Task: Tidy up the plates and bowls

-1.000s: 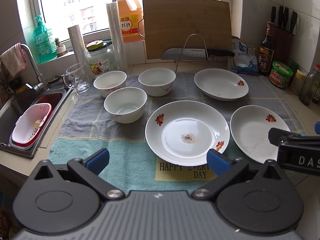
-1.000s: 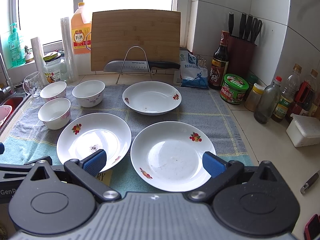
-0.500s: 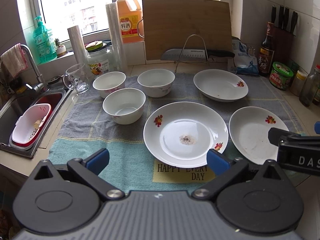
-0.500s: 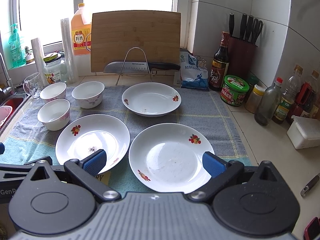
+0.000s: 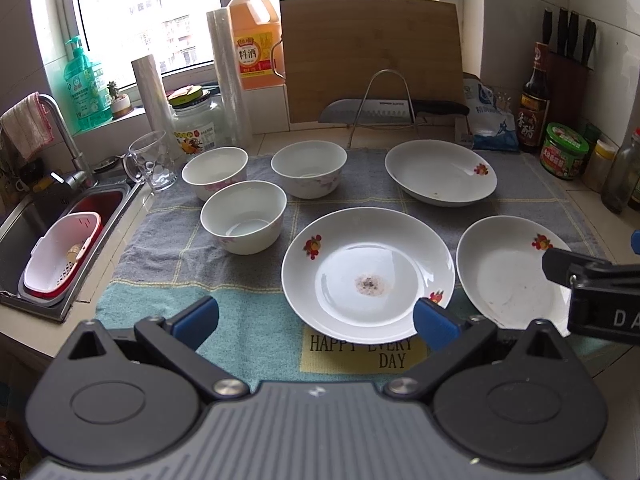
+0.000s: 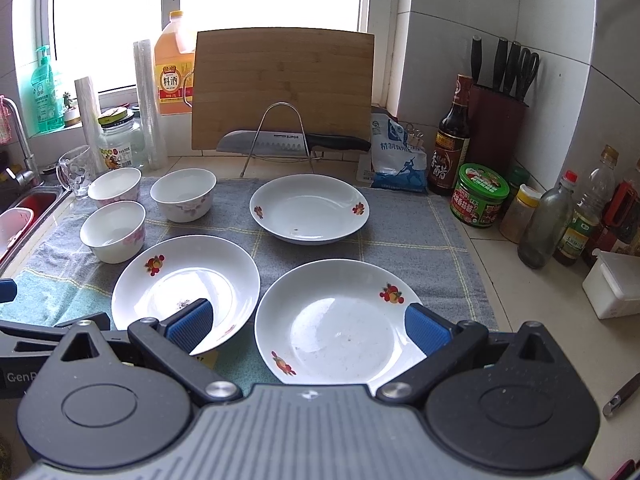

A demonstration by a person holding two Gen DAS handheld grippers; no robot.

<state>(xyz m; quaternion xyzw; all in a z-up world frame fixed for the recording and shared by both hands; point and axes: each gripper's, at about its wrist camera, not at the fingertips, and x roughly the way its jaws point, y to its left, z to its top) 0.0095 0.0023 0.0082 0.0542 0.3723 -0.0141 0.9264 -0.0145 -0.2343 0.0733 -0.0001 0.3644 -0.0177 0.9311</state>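
Note:
Three white plates with fruit prints lie on a grey and teal towel [image 5: 168, 240]: a middle plate [image 5: 368, 274] with a dark speck patch, a right plate [image 5: 508, 270], a far plate [image 5: 440, 172]. Three white bowls [image 5: 244, 216] [image 5: 216, 170] [image 5: 308, 172] stand at the left. My left gripper [image 5: 316, 318] is open and empty, above the towel's near edge by the middle plate. My right gripper [image 6: 306, 322] is open and empty, over the near rim of the right plate [image 6: 340, 320]. The bowls [image 6: 114, 230] and far plate [image 6: 310, 208] also show in the right wrist view.
A sink [image 5: 24, 216] with a pink strainer basket [image 5: 60, 252] lies left. A glass mug [image 5: 154, 160], jar, bottles, a cutting board [image 5: 372, 56] and a knife on a wire rack stand behind. Sauce bottles, jars [image 6: 478, 194] and a white box [image 6: 614, 284] crowd the right.
Both grippers have moved slightly forward and lower toward the plates. Both stay open. No dish has moved.

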